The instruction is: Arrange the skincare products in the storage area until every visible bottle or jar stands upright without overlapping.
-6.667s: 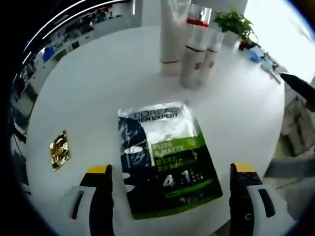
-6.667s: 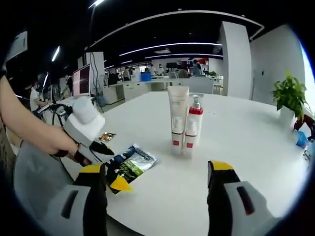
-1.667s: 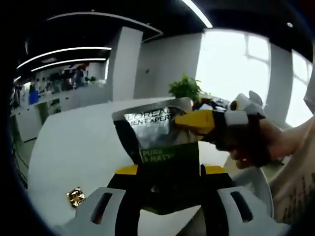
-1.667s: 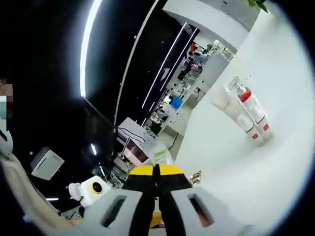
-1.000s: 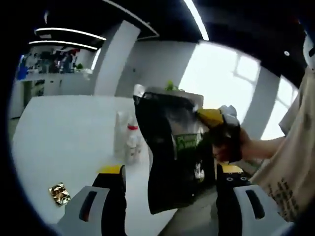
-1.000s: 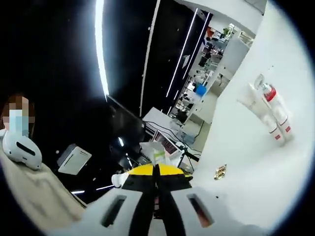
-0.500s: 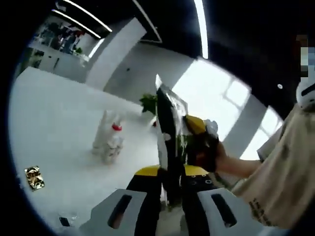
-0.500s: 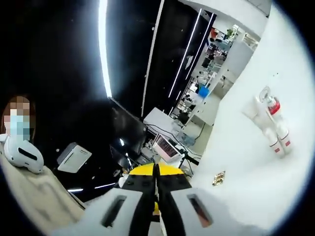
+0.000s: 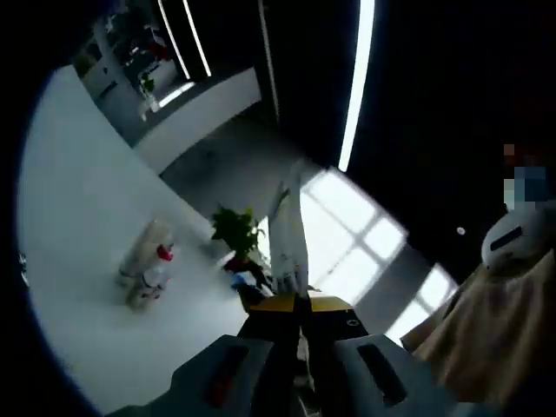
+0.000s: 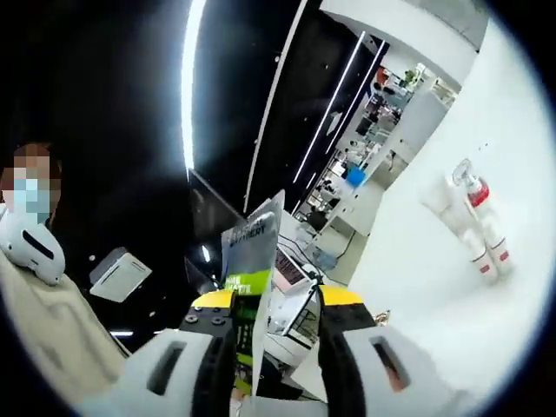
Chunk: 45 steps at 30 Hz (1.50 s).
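A L'Oreal Men Expert pouch, silver, dark and green, is held up in the air, edge-on in the left gripper view. My left gripper is shut on its lower edge. In the right gripper view the same pouch stands between the spread jaws of my right gripper, which is open, with the pouch close to the left jaw. A white tube and red-capped white bottles stand together upright on the white table. The right gripper view shows them far off as bottles.
A potted green plant stands at the table's far edge beyond the bottles. A person's beige clothing is close at the right. Both views are tilted steeply, with dark ceiling and strip lights across much of each.
My right gripper has opened and no longer pinches the pouch. My left gripper, which closed on the pouch about half a second ago, still holds it. Both cameras have tilted further.
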Tool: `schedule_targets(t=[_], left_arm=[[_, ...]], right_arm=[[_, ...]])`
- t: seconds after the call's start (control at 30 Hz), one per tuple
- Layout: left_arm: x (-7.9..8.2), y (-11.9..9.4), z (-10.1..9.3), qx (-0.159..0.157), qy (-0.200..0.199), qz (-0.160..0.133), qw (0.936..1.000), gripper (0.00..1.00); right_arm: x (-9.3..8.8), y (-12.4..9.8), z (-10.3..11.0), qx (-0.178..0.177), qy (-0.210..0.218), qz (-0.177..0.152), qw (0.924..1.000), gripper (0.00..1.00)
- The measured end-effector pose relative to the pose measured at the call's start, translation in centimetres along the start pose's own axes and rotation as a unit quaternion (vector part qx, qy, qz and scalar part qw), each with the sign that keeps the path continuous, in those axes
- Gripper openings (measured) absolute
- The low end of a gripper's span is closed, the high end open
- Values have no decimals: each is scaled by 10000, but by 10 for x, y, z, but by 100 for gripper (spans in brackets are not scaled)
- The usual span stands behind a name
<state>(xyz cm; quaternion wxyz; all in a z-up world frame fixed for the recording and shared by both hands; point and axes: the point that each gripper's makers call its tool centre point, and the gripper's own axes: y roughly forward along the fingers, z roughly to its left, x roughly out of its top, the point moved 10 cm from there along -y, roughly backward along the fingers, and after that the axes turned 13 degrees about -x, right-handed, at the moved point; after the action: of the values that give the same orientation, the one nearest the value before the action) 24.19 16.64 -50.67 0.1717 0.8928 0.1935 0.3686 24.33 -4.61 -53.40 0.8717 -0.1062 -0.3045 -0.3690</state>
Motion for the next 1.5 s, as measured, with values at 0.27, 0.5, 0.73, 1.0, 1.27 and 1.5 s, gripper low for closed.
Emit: schedule_targets(t=[0.27,0.5,0.73,1.0,1.27,1.5], left_arm=[[4,2,1,39,18,15,10000,0],[7,-1,6,235,25,-45,9997,0],[11,-1,10,462,70,43,9989,0],[11,8,7,323,213,39,9992,4],[-4,3,11,371,-123,313,9987,1],[-6,-1,12,264,-343,169,9989,0]], right_arm=[[-16,4,10,234,453,-64,9987,22],[-9,5,14,265,659,-431,9965,6],[-7,5,18,510,1109,-420,9916,1],[0,7,20,656,1520,-599,9844,1],[-3,6,11,258,1468,-613,9869,1],[-4,7,10,26,1054,-590,9927,1]])
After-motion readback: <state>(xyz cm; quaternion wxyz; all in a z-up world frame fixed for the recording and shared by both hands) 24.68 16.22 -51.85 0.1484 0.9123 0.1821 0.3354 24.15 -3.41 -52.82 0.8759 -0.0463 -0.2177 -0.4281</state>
